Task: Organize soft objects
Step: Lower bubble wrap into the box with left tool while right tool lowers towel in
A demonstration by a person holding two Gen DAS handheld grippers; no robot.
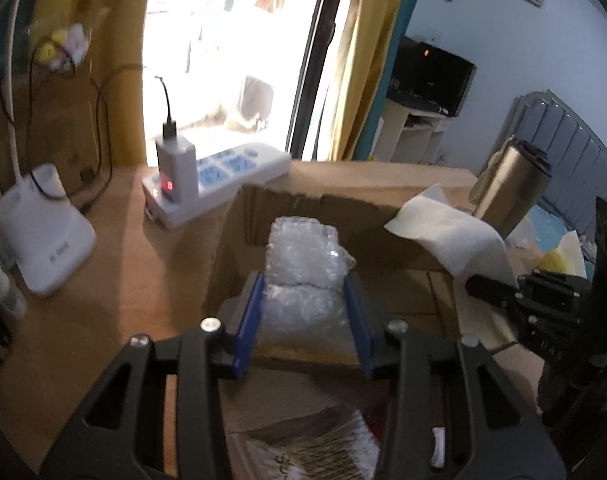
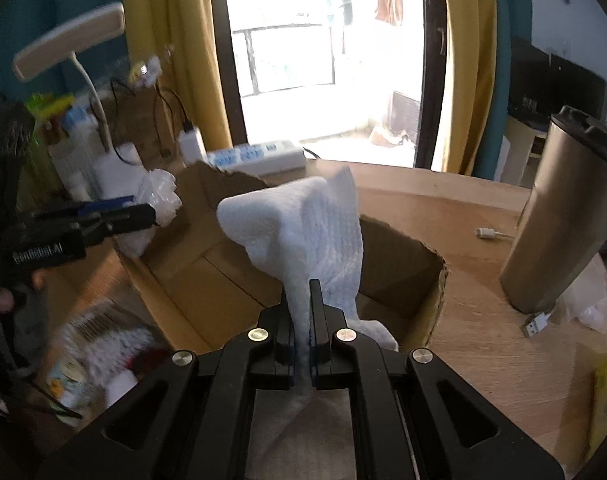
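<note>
An open cardboard box [image 1: 323, 204] [image 2: 431, 280] stands on the wooden table. My left gripper [image 1: 303, 284] is shut on a wad of clear bubble wrap [image 1: 303, 260], held over the box's near left side. The right wrist view shows that left gripper [image 2: 143, 212] and the bubble wrap [image 2: 159, 196] at the box's left edge. My right gripper [image 2: 301, 284] is shut on a white paper towel [image 2: 303, 224] that stands up over the box. From the left wrist view, the paper towel [image 1: 447, 232] hangs at the box's right side, with the right gripper [image 1: 479, 290] below it.
A white power strip [image 1: 219, 176] with a plugged charger lies behind the box. A white lamp base [image 1: 47, 236] stands at the left. A steel tumbler [image 2: 563, 224] stands right of the box, with cable ends [image 2: 537, 322] beside it. Packets and clutter [image 2: 99, 344] lie at the near left.
</note>
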